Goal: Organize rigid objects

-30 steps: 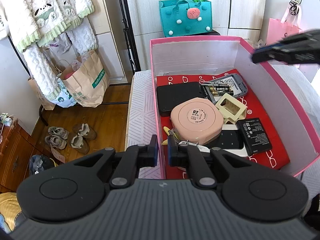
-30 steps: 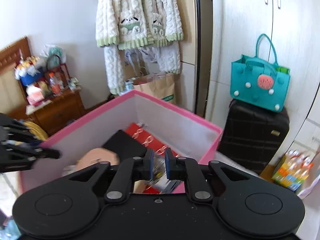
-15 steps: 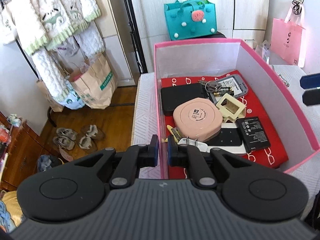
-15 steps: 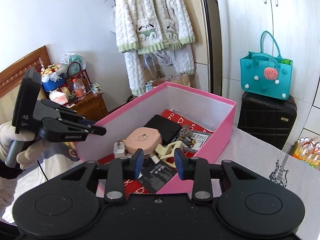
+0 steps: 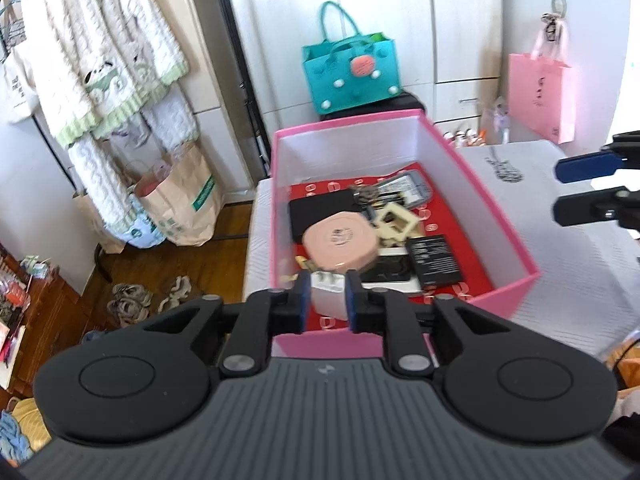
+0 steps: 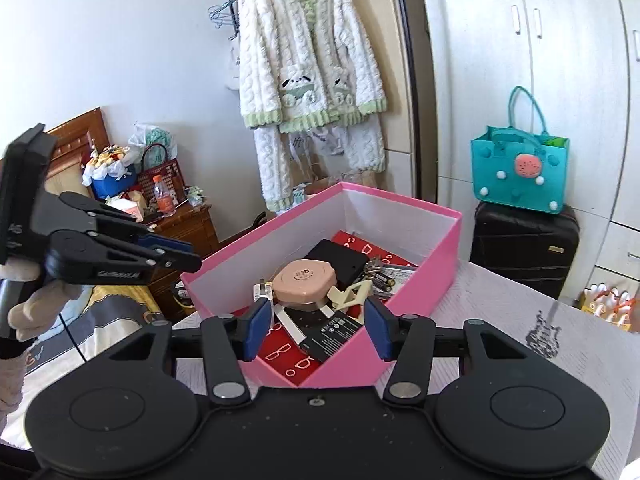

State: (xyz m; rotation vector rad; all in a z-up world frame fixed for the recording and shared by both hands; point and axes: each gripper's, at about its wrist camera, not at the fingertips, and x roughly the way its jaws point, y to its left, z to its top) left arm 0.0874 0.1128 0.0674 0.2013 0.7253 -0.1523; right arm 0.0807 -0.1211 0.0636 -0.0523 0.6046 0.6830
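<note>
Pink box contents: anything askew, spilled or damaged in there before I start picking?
Nothing looks spilled or broken. Inside the pink cardboard box the items lie in a loose heap: the round peach plastic case rests partly on the flat black rectangular case, and the cream plastic frame lies tilted beside it.

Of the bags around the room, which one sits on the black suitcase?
The teal felt tote with white pompoms and a pink round patch. It rests on the black suitcase, while the pink paper bag hangs up and the brown paper bag stands on the floor.

place: home bedroom | signs: fleece pyjamas [image 6: 308, 76] on hanger; wardrobe doors [image 6: 520, 80]; shoes [image 5: 148, 298] on wood floor
</note>
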